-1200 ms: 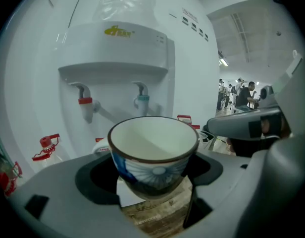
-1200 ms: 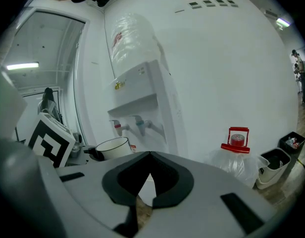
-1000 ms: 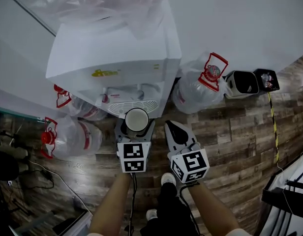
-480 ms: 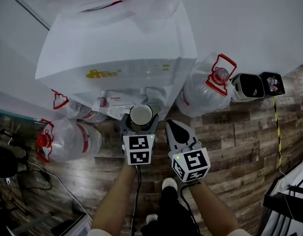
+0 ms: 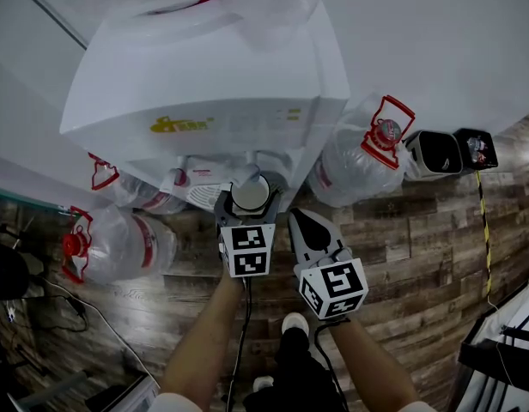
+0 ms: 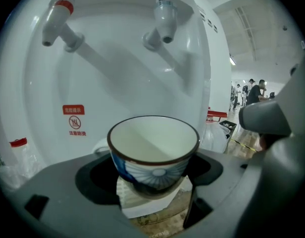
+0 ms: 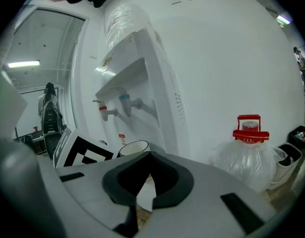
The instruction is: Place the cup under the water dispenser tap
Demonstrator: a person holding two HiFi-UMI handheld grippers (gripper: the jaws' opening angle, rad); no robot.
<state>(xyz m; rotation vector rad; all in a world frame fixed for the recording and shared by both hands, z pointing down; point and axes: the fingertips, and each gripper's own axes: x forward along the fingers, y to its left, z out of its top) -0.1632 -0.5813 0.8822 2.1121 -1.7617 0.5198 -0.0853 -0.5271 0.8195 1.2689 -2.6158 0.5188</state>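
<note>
My left gripper [image 5: 249, 199] is shut on a small white cup [image 5: 249, 194] with a dark rim and blue pattern, held upright at the recess of the white water dispenser [image 5: 204, 84]. In the left gripper view the cup [image 6: 153, 150] sits below the blue tap [image 6: 163, 23], with the red tap [image 6: 55, 20] up to the left. The white drip tray [image 6: 142, 202] lies just under the cup. My right gripper [image 5: 309, 230] is shut and empty, beside the left one and short of the dispenser. The right gripper view shows the cup [image 7: 133, 148] and both taps [image 7: 115, 105].
Large plastic water bottles with red handles lie on the wooden floor right [image 5: 367, 148] and left [image 5: 118, 243] of the dispenser. Two black bins [image 5: 436, 153] stand at the right by the wall. Cables trail at the lower left. People stand far off [image 6: 254, 90].
My left gripper has carried the cup forward, from in front of the drip tray to under the taps. The right gripper has stayed about where it was.
</note>
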